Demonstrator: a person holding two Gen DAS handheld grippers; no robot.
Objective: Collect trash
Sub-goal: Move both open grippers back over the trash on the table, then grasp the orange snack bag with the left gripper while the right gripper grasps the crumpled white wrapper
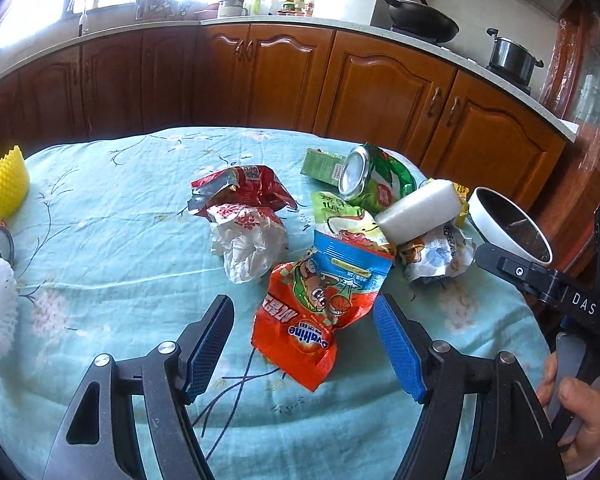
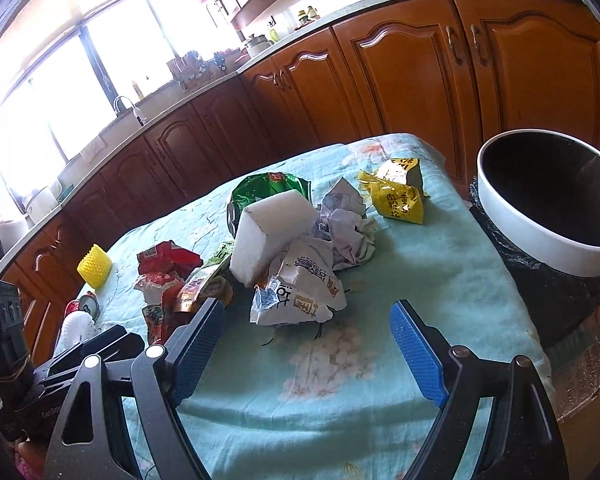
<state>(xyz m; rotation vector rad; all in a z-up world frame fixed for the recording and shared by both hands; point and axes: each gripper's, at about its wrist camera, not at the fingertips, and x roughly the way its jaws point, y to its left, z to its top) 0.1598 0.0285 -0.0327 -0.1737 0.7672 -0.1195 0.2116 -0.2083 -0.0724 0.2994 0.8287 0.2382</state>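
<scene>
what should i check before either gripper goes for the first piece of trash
1. Left gripper open and empty: ok, nothing between its blue pads.
2. Right gripper open and empty: ok.
3. Left target ahead: ok, the orange Ovaltine wrapper lies flat on the tablecloth between its fingers.
4. Right target ahead: ok, the white printed wrapper lies just past its fingertips.
5. Trash bin open and reachable: ok, beside the table edge, mouth uncovered.
6. White foam block stable: cannot tell, it leans on the wrappers.
</scene>
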